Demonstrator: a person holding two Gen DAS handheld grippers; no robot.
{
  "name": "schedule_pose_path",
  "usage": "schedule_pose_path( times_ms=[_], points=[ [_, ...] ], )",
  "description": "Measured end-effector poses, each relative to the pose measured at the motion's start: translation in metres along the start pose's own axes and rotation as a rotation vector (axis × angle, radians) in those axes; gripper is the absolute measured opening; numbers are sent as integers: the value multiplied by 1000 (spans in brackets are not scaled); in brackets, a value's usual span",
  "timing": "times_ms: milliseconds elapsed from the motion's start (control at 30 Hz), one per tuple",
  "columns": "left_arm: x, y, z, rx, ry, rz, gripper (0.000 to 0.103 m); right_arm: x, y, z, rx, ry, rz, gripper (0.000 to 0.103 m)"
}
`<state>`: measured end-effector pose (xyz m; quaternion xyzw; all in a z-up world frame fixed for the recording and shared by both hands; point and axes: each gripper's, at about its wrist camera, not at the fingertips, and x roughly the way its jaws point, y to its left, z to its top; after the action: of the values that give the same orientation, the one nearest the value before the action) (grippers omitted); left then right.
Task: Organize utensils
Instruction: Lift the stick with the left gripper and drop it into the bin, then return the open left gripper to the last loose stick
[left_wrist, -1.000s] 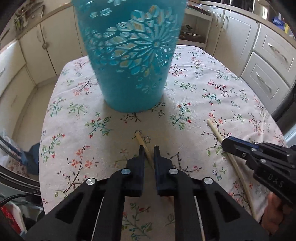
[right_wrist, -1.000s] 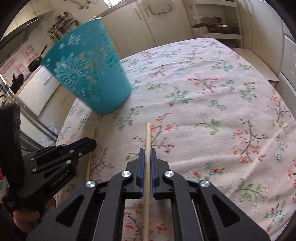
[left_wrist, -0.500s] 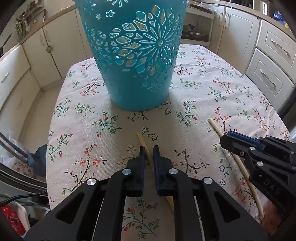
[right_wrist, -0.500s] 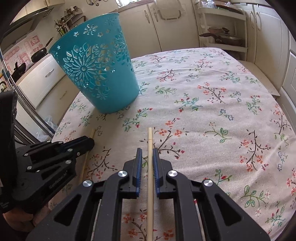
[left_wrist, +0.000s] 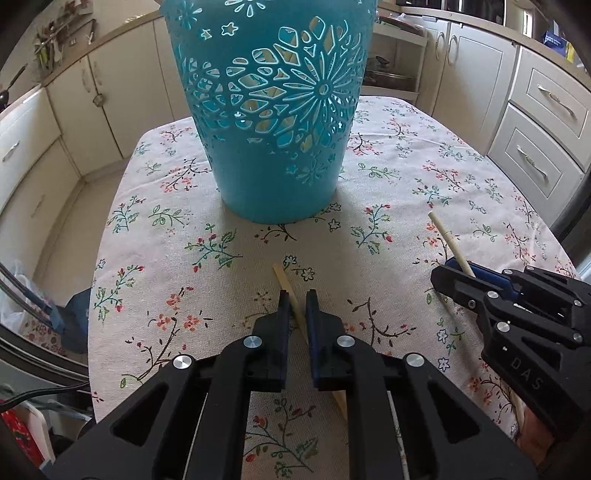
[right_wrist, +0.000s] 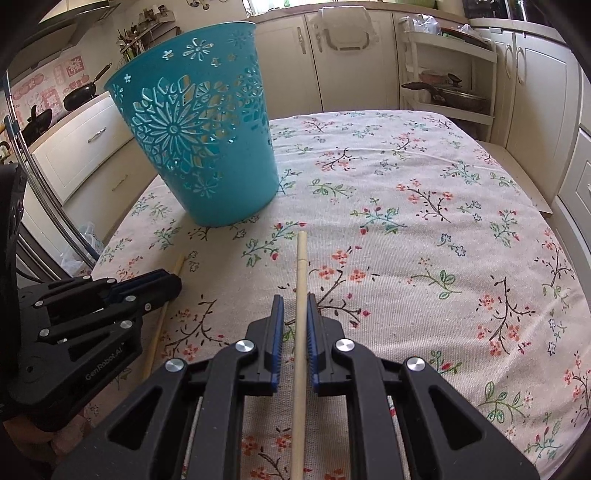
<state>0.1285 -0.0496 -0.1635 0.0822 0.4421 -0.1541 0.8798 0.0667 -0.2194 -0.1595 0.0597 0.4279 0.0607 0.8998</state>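
Two wooden chopsticks are in play here, each one sitting between the fingers of a claw. The left chopstick (left_wrist: 295, 306) is running at a slant through the left claw (left_wrist: 295, 295), its tip poking out ahead over the floral cloth of the desk (left_wrist: 166, 258), and the claw is squeezing in on it, fingers nearly together with the stick pinched between them. Over on the other side, the right chopstick (right_wrist: 301, 295) is lying straight down the middle of the right claw (right_wrist: 295, 301), whose blue-padded fingers (right_wrist: 277, 325) are closing narrowly around it, the stick gripped between the pads and pointing forward. Whether either stick is lifting clear of the cloth, I cannot tell. Ahead of both, the teal basket (left_wrist: 273, 110) with its cut-out flower pattern is standing upright on the desk, nearer the left claw, well apart from both tips. Beyond the desk, cream kitchen cabinets (right_wrist: 351, 55) are lining the walls, and a shelf rack with pans (right_wrist: 447, 85) is sitting in the far corner.
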Motion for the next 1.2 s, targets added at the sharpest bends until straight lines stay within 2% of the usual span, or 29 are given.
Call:
schedule_pose_path(
  times_ms=[300,467,633,767,967,1067,1200],
  points=[
    [-12,8,-2,-34,11,-45,5,1,-1,5,7,45,12,10],
    [-47,22,10,-88,-49,-97,5,1,-5,6,31,58,30,10],
    [-95,35,40,-135,-149,-164,5,1,-6,6,39,57,38,10],
    [-141,46,77,-163,-270,-210,5,0,-6,5,50,57,45,10],
    [-178,51,132,-171,-396,-227,4,0,-8,6,55,58,53,10],
    [-190,54,153,-172,-433,-226,4,0,-7,6,53,58,52,10],
    [-194,59,153,-162,-408,-228,4,1,-9,7,60,63,61,10]
  ],
)
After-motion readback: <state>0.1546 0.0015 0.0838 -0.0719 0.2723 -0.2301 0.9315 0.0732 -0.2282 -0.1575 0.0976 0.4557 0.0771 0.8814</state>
